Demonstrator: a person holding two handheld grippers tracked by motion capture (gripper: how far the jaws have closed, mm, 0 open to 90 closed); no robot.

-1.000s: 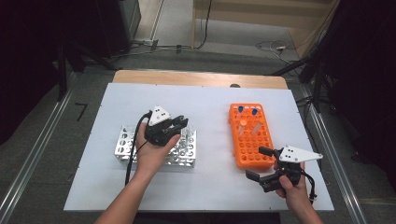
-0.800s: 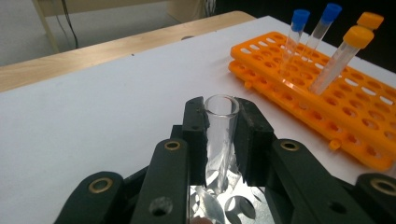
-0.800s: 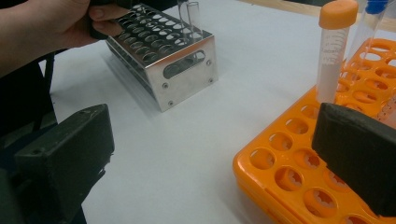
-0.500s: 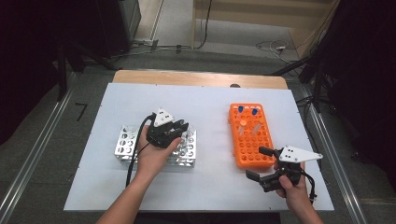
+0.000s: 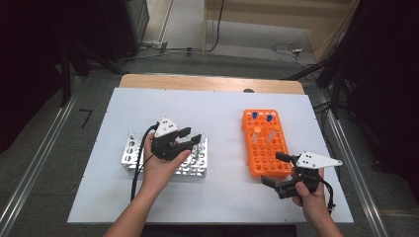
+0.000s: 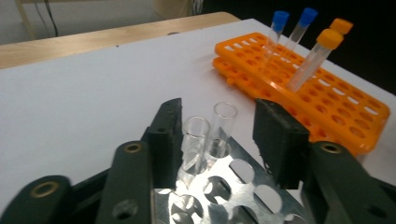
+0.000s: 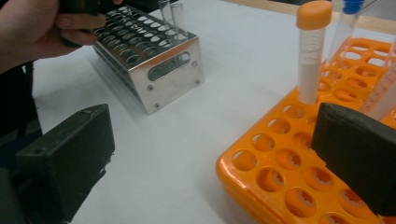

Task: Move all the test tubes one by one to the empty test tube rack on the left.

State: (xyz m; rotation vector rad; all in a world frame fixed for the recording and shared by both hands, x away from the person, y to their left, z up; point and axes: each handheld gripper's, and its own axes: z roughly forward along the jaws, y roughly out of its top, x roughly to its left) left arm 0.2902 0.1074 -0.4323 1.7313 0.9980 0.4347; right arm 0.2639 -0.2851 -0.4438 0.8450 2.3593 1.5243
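Observation:
My left gripper (image 5: 193, 136) hovers over the far right corner of a metal tube rack (image 5: 133, 153). Its jaws have just been opening and now stand apart. Two clear uncapped glass tubes (image 6: 195, 140) (image 6: 223, 119) stand in the rack's holes between them, free of the right jaw's pad. An orange rack (image 5: 267, 153) lies to the right, holding two blue-capped tubes (image 6: 280, 21) and two orange-capped tubes (image 6: 329, 39). My right gripper (image 5: 272, 169) rests open at the orange rack's near corner (image 7: 280, 177), with nothing between its jaws.
The racks sit on a white tabletop (image 5: 222, 113) with a wooden edge (image 5: 207, 83) at the back. A cable (image 5: 138, 168) trails from the left gripper over the metal rack. The person's left hand (image 7: 37, 28) is beside the metal rack (image 7: 163, 60).
The left gripper's jaws were closed over the metal rack and have spread apart, leaving a clear tube standing in it. The right gripper has kept still.

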